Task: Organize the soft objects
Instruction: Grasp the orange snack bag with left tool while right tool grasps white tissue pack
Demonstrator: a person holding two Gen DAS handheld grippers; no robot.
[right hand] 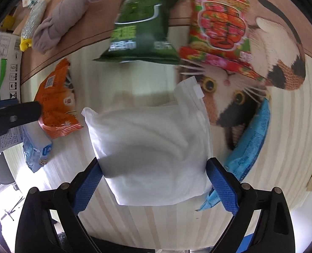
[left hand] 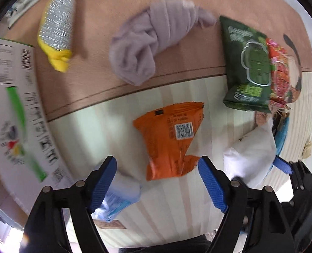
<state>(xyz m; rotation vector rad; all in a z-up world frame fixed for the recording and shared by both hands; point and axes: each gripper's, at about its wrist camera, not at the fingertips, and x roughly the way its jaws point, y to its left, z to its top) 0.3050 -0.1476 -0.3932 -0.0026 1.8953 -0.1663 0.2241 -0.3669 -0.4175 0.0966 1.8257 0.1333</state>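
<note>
Two tongs over the soft goods, one reaching, one holding.

Through my left wrist view, I am holding my left gripper [left hand: 157, 181] apart over the orange snack packet [left hand: 169, 139] on the striped mat [left hand: 177, 206], nothing clamped; a light-blue tissue pack [left hand: 118, 198] is lying just beside one finger, so closing here may be catching it too. Through my right wrist view, my right gripper [right hand: 154, 185] is clamping the white pillow-like pouch [right hand: 151, 145]; slack cloth may be slipping out.

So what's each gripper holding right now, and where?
Right gripper clamps the white soft pillow-like pack across its near end. Left gripper is open, holding nothing.
</note>
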